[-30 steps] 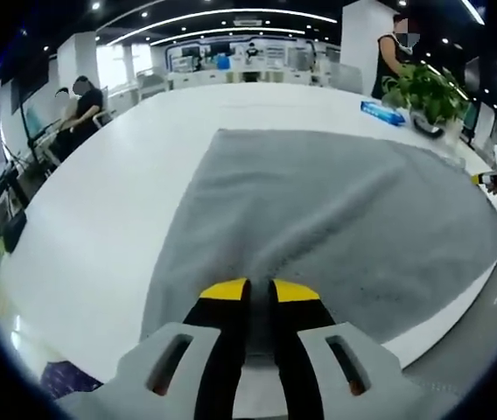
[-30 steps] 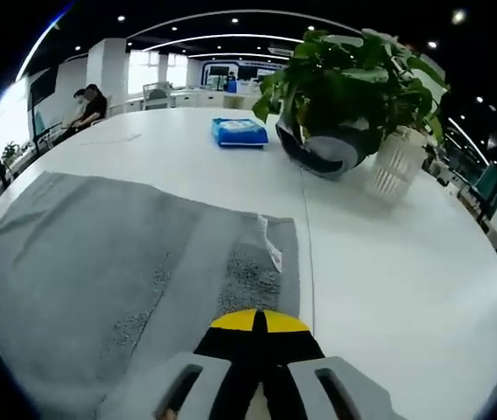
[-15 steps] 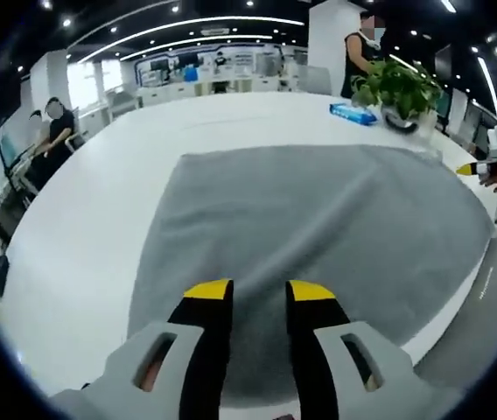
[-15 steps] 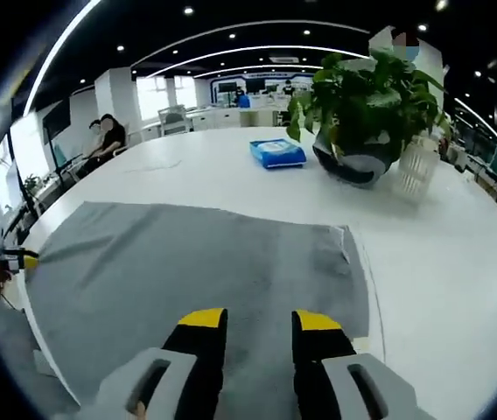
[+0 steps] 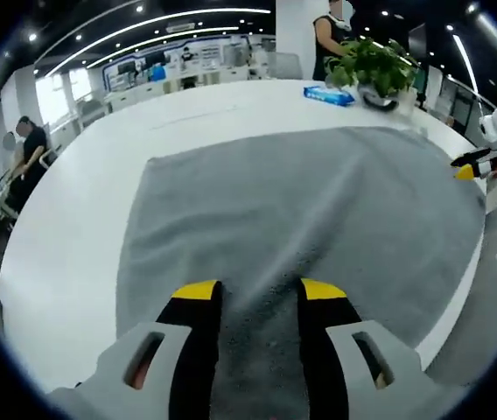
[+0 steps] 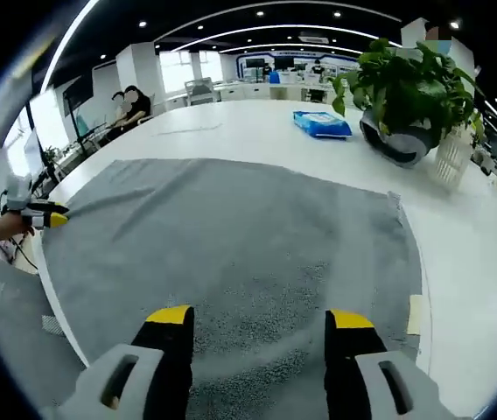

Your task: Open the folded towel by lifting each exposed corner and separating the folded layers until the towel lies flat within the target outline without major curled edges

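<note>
The grey towel lies spread flat on the white table, its near edge hanging a little over the table's front. My left gripper hovers open above the towel's near left part, nothing between its yellow-tipped fingers. My right gripper stands open wider above the towel near its right side, also holding nothing. The right gripper's tip shows at the right in the left gripper view, and the left gripper's tip at the left in the right gripper view. A white label sticks out at the towel's far right corner.
A potted plant in a dark pot and a white slatted holder stand at the table's far right. A blue packet lies beyond the towel. People sit at the far left; one stands behind the plant.
Both grippers have let go of the towel, opened and drawn back from it. The towel now lies flat.
</note>
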Demonstrator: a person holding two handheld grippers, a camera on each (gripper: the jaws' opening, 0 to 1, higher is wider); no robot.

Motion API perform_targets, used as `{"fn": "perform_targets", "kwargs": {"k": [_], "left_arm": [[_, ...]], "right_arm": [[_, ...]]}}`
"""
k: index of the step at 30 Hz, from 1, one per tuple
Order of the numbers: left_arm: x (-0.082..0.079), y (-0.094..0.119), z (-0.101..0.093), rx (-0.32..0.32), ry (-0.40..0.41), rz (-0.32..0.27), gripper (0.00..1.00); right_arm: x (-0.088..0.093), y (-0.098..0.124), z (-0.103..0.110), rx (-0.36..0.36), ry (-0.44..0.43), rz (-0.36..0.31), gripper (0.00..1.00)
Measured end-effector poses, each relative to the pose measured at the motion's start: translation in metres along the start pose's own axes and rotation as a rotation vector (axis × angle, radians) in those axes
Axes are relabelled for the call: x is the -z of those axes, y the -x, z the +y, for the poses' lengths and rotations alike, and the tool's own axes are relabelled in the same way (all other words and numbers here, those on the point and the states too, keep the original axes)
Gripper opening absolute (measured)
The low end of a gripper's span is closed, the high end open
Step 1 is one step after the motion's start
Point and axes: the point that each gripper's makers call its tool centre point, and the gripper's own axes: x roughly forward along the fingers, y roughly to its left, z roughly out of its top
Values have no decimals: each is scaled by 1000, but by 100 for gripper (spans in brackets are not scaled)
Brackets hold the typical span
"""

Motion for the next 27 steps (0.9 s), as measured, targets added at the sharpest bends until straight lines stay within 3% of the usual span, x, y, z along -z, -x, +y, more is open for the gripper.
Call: {"fn": "perform_targets", "kwargs": {"k": [4,5,6,8,19,27], "left_arm": [[-1,-2,3,7,0,6,36],[-1,-3,3,9,3,9,36],[-2,-3,3,13,4,13,37],[-3,-5,4,15,-1,18,38],[-19,-23,9,14,4,16,40],[-27,-33,12,27,-7,41,41]], "right_arm": [[9,-9,0,-6,11,55,60],[2,-10,-3,11,88,22,59],[7,-9,-2,19,78,57,60],[4,-12,1,12,51,48,60],[-6,-22,-6,-4,72,155,61],[-20,-34,-16,1,68,118,61]]}}
